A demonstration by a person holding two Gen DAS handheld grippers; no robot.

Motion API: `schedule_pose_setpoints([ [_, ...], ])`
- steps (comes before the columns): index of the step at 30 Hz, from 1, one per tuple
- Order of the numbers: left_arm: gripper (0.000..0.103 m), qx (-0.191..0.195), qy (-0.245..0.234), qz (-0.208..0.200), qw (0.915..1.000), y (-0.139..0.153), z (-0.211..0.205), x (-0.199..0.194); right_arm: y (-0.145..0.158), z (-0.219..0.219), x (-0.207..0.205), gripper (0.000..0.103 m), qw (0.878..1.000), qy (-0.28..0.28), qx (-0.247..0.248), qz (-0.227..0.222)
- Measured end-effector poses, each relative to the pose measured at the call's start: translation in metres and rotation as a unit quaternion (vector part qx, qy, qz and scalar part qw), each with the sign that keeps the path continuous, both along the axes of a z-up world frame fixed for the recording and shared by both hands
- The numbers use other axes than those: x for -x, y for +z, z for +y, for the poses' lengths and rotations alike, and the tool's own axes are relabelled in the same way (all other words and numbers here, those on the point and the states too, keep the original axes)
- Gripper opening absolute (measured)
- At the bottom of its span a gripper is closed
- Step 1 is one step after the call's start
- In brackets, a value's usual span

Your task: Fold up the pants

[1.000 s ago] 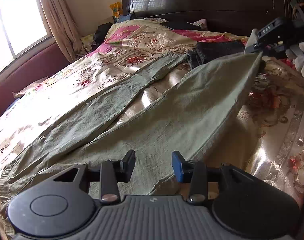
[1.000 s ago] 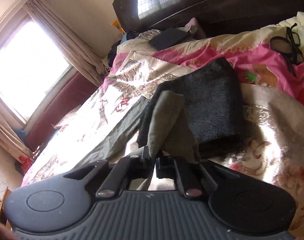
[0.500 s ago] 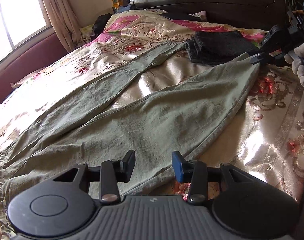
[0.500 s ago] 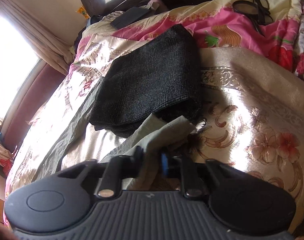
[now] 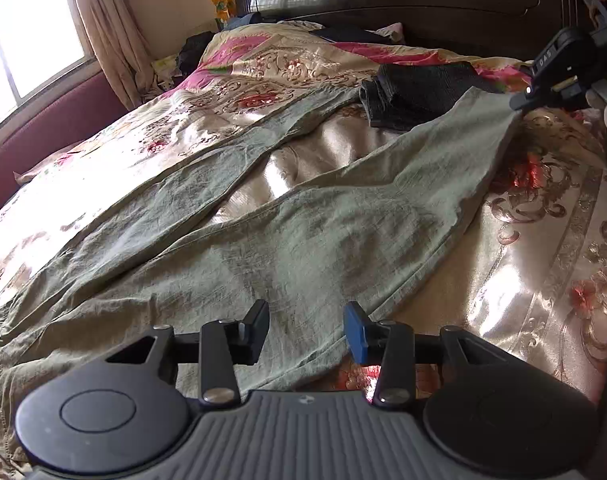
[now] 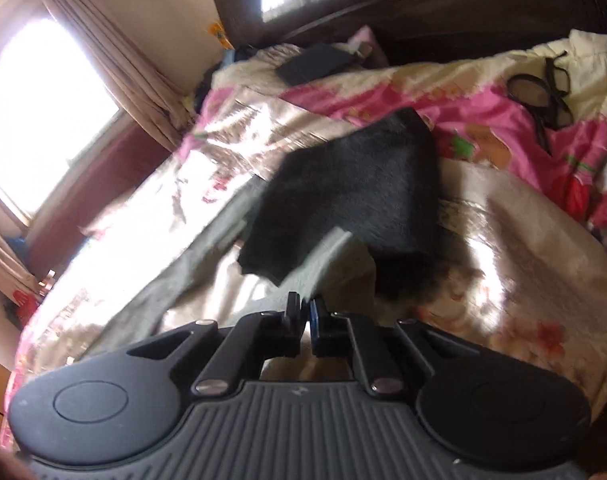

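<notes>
Satin bedspread [image 5: 543, 264]: glossy and floral — the flat work surface under everything.
Pants [image 5: 303, 240]: olive cloth spread across the bed, legs splayed toward the far side, so the right leg can be carried over the left.
Black garment [image 5: 419, 88]: folded, far right, touching that leg's end.
Right gripper [image 6: 306, 316]: pinching the leg's far cuff — lifting it.
Left gripper [image 5: 306, 330]: spread, hovering above the near fabric, gripping nothing.

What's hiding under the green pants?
The green pants lie spread on the shiny flowered bedspread, which shows between the legs. One leg end runs under the folded black cloth. Anything else beneath is covered.
</notes>
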State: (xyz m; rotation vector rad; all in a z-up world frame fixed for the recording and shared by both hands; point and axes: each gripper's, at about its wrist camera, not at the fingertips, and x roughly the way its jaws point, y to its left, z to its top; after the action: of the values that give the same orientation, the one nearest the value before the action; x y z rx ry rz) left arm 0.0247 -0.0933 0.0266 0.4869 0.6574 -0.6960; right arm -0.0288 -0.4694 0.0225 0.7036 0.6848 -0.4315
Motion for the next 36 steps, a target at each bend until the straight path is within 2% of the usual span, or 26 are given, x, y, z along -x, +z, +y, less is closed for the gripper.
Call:
schedule_pose_setpoints([
  [1, 0.055, -0.001, -0.002, 0.003, 1.0000, -0.002, 0.000, 0.001, -0.010, -0.002, 0.000, 0.010, 1.000, -0.004, -0.008, 0.024],
  [2, 0.056, -0.003, -0.003, 0.004, 1.0000, -0.003, 0.001, 0.001, -0.015, -0.003, 0.003, 0.009, 0.999, -0.012, -0.015, 0.028],
  [5, 0.056, -0.010, -0.002, 0.003, 0.9999, -0.004, 0.005, 0.001, -0.009, -0.006, 0.009, 0.010, 0.999, -0.024, -0.014, 0.019],
  [10, 0.056, -0.014, 0.011, 0.000, 0.9998, -0.007, 0.014, -0.007, 0.023, 0.011, 0.002, 0.012, 0.993, -0.013, 0.112, 0.020],
  [12, 0.057, -0.010, 0.021, 0.001, 0.9997, -0.009, 0.020, -0.015, 0.028, 0.023, -0.013, 0.020, 0.989, 0.024, 0.145, 0.019],
  [13, 0.057, -0.008, 0.028, 0.004, 0.9996, -0.011, 0.023, -0.020, 0.026, 0.029, -0.022, 0.028, 0.988, 0.046, 0.147, 0.023],
  [14, 0.057, -0.008, 0.036, 0.008, 0.9993, -0.013, 0.026, -0.025, 0.023, 0.033, -0.032, 0.031, 0.988, 0.067, 0.140, 0.026],
  [17, 0.057, -0.004, 0.062, 0.040, 0.9972, -0.024, 0.040, -0.041, 0.000, 0.041, -0.067, 0.033, 0.985, 0.129, 0.095, 0.062],
  [19, 0.059, 0.001, 0.080, 0.063, 0.9948, -0.031, 0.052, -0.050, -0.016, 0.042, -0.086, 0.034, 0.983, 0.129, 0.073, 0.111],
  [20, 0.060, 0.012, 0.088, 0.072, 0.9935, -0.032, 0.061, -0.052, -0.019, 0.044, -0.090, 0.035, 0.982, 0.129, 0.067, 0.120],
  [22, 0.061, 0.017, 0.097, 0.071, 0.9926, -0.028, 0.073, -0.053, -0.012, 0.052, -0.093, 0.035, 0.983, 0.134, 0.070, 0.109],
  [24, 0.061, 0.017, 0.100, 0.057, 0.9932, -0.020, 0.083, -0.056, 0.004, 0.068, -0.100, 0.035, 0.978, 0.162, 0.101, 0.085],
  [26, 0.061, 0.010, 0.098, 0.036, 0.9945, -0.009, 0.095, -0.063, 0.017, 0.091, -0.119, 0.035, 0.963, 0.216, 0.146, 0.071],
  [28, 0.063, -0.018, 0.096, 0.002, 0.9952, 0.001, 0.110, -0.079, 0.023, 0.118, -0.147, 0.035, 0.943, 0.277, 0.173, 0.056],
  [30, 0.065, -0.044, 0.103, -0.023, 0.9935, 0.007, 0.127, -0.102, 0.022, 0.151, -0.186, 0.035, 0.918, 0.346, 0.189, 0.048],
  [33, 0.065, -0.067, 0.122, -0.043, 0.9894, 0.013, 0.159, -0.150, 0.017, 0.203, -0.243, 0.033, 0.870, 0.441, 0.219, 0.031],
  [35, 0.065, -0.070, 0.132, -0.043, 0.9878, 0.016, 0.178, -0.183, 0.008, 0.246, -0.291, 0.033, 0.827, 0.508, 0.240, 0.022],
  [36, 0.065, -0.072, 0.140, -0.045, 0.9866, 0.016, 0.191, -0.205, 0.005, 0.263, -0.310, 0.033, 0.812, 0.530, 0.244, 0.020],
])
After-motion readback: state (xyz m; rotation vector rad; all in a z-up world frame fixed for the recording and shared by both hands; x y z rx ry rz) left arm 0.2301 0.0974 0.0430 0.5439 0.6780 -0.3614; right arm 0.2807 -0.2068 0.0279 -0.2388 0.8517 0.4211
